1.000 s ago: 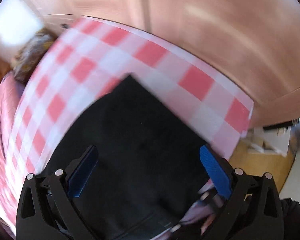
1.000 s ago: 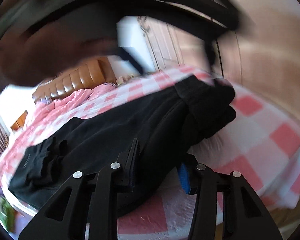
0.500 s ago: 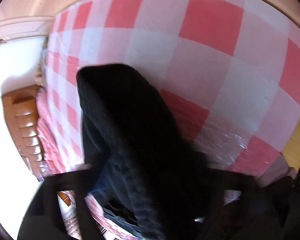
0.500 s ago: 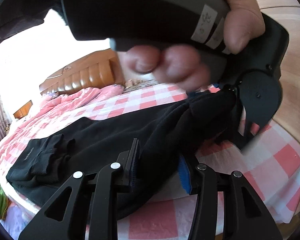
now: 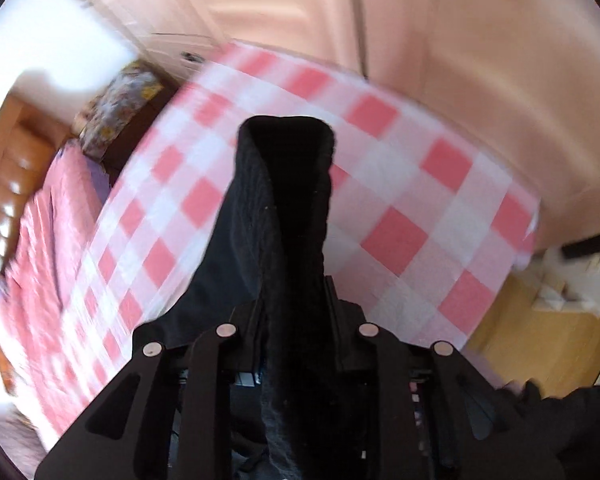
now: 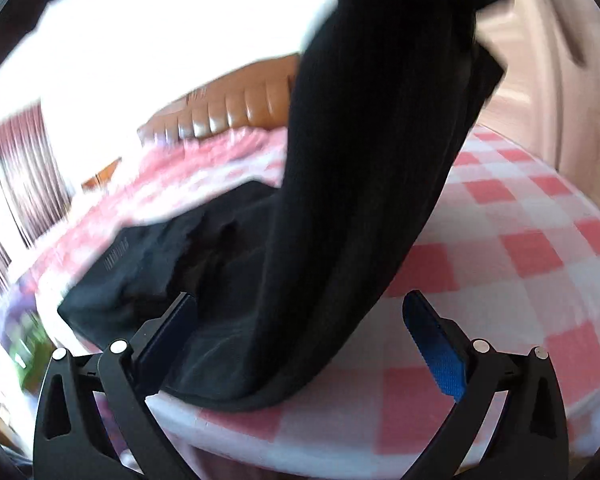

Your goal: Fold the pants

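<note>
Black pants [image 6: 228,272] lie on a bed with a red-and-white checked cover [image 6: 520,248]. My left gripper [image 5: 294,300] is shut on the leg end of the pants [image 5: 288,184], held up above the bed. In the right wrist view that leg [image 6: 372,152] rises in a tall black band from the bed to the top of the frame. My right gripper [image 6: 300,316] is open, its fingers on either side of the fabric at the bed's near edge. The waistband end [image 6: 112,276] lies flat at the left.
A brown padded headboard [image 6: 236,108] and pink bedding [image 5: 32,248] are at the far end. Pale wardrobe doors [image 5: 440,32] stand beyond the bed. A patterned cushion [image 5: 116,100] sits near the bed corner. Wooden floor [image 5: 540,336] shows at the right.
My right gripper has opened and let go of the pants. My left gripper has closed on the leg end and lifted it high, so the leg now stretches up from the bed.
</note>
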Demonstrator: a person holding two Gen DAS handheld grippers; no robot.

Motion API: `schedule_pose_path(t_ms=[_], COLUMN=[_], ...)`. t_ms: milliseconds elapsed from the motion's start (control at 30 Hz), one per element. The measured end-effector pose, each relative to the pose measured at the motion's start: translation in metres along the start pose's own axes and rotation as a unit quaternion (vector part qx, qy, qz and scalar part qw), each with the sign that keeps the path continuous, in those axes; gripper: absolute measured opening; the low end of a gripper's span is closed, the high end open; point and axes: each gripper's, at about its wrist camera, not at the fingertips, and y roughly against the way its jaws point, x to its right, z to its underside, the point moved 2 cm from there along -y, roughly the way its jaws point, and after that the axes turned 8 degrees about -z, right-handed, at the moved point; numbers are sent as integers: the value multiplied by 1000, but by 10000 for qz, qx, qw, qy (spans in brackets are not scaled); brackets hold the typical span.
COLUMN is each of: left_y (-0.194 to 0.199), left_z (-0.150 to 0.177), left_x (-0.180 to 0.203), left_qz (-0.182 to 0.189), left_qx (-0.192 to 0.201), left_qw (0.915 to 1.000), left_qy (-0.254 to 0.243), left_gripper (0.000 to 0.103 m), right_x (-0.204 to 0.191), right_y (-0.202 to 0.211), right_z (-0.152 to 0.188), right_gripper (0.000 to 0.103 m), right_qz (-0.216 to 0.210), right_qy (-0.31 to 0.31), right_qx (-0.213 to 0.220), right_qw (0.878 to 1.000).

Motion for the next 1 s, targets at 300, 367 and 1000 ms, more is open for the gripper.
schedule_pose_path(t_ms=[300, 367, 1000], left_y=[79, 57, -72], left_z=[207, 280, 490], left_x=[-213, -257, -258], left_qz=[753, 923, 1430], left_qx=[1537, 1584, 2005], left_qw=[9416, 9123, 7914], left_qy=[2898, 3663, 5595], left_gripper=[23, 23, 47], right_x=[-55, -70, -111], right_y=[-38, -42, -79], right_z=[-8, -10, 10], right_gripper=[99, 99, 99], right_qz=[602, 612, 791], right_qy=[1018, 1235, 2080], right_qx=[-226, -179, -603], right_qw=[9927, 9903, 9731])
